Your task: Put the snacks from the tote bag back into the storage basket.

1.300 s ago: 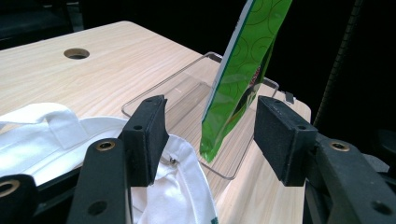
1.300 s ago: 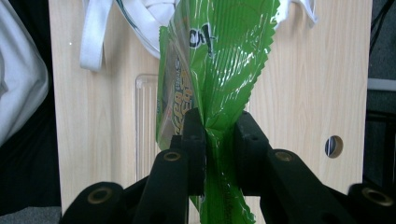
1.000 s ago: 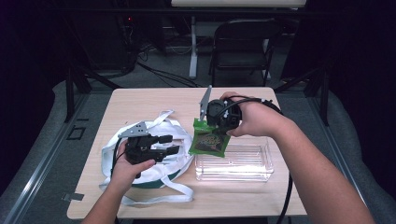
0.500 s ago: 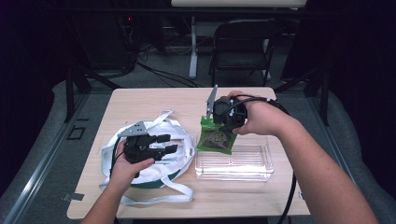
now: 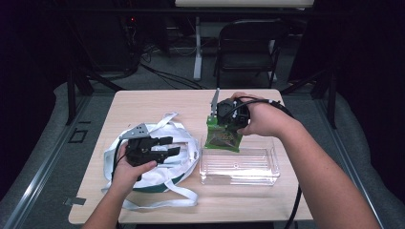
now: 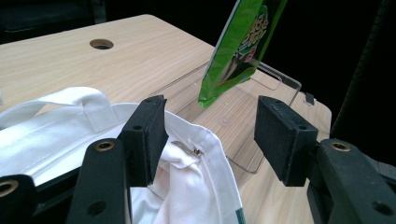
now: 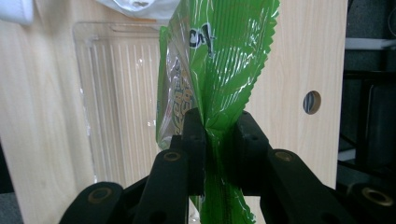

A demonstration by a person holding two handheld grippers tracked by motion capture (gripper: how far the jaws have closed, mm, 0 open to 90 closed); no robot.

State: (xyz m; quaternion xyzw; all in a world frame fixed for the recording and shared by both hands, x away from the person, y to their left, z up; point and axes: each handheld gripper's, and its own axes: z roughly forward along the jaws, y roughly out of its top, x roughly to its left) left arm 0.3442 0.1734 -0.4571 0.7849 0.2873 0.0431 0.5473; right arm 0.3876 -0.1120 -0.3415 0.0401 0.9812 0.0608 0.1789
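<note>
A green snack packet [image 5: 222,137] hangs upright over the near-left end of a clear plastic tray [image 5: 239,165]. My right gripper [image 7: 219,133] is shut on the packet's crimped top edge [image 7: 224,70]. From the left gripper view the green snack packet [image 6: 240,44] dangles above the clear plastic tray [image 6: 275,81]. A white cloth bag [image 5: 179,164] with long straps lies on the table's left half. My left gripper [image 5: 167,147] hovers over the bag, open, with the bag's rim [image 6: 196,154] below and between its jaws.
The table [image 5: 157,105] is light wood with a cable hole [image 6: 101,44] near its far edge. A folding chair [image 5: 248,47] stands beyond the table. The bag's straps [image 5: 162,198] trail toward the front edge. Cables run from both grippers.
My right gripper has carried the green packet to the right, from beside the bag to over the tray's left end. The left gripper has stayed put over the bag.
</note>
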